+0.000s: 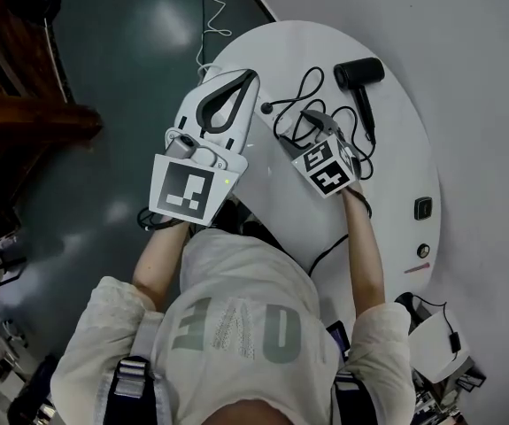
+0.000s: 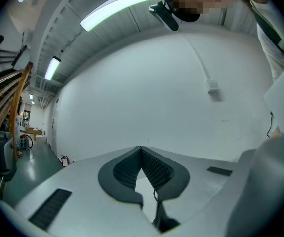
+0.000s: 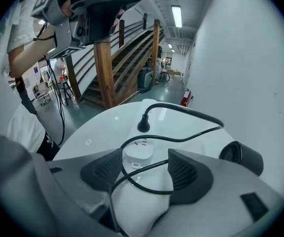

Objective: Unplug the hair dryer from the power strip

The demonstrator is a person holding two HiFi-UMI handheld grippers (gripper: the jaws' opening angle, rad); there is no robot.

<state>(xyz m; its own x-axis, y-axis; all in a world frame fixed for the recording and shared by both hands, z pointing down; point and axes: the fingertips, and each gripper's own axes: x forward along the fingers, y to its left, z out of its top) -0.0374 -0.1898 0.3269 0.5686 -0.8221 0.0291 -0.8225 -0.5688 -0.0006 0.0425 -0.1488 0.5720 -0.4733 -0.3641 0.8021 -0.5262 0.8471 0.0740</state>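
The black hair dryer [image 1: 358,73] [image 3: 240,157] lies at the far right of the round white table [image 1: 396,149]. Its black cord [image 1: 303,91] [image 3: 181,138] loops over the tabletop. The black plug [image 1: 266,108] [image 3: 143,125] stands on the far part of the white power strip [image 3: 138,154]; whether it sits in a socket I cannot tell. My right gripper [image 1: 310,118] [image 3: 145,158] tilts down over the strip's near end, open, with a cord loop crossing between its pads untouched. My left gripper [image 1: 252,76] [image 2: 141,150] is shut and empty, held level above the table's left edge.
A small black square object [image 1: 423,208], a round button-like item [image 1: 423,250] and a red pen [image 1: 416,267] lie near the table's right side. A wooden staircase [image 3: 107,63] stands to the left across the dark green floor [image 1: 130,51]. A white wall [image 2: 146,93] is behind the table.
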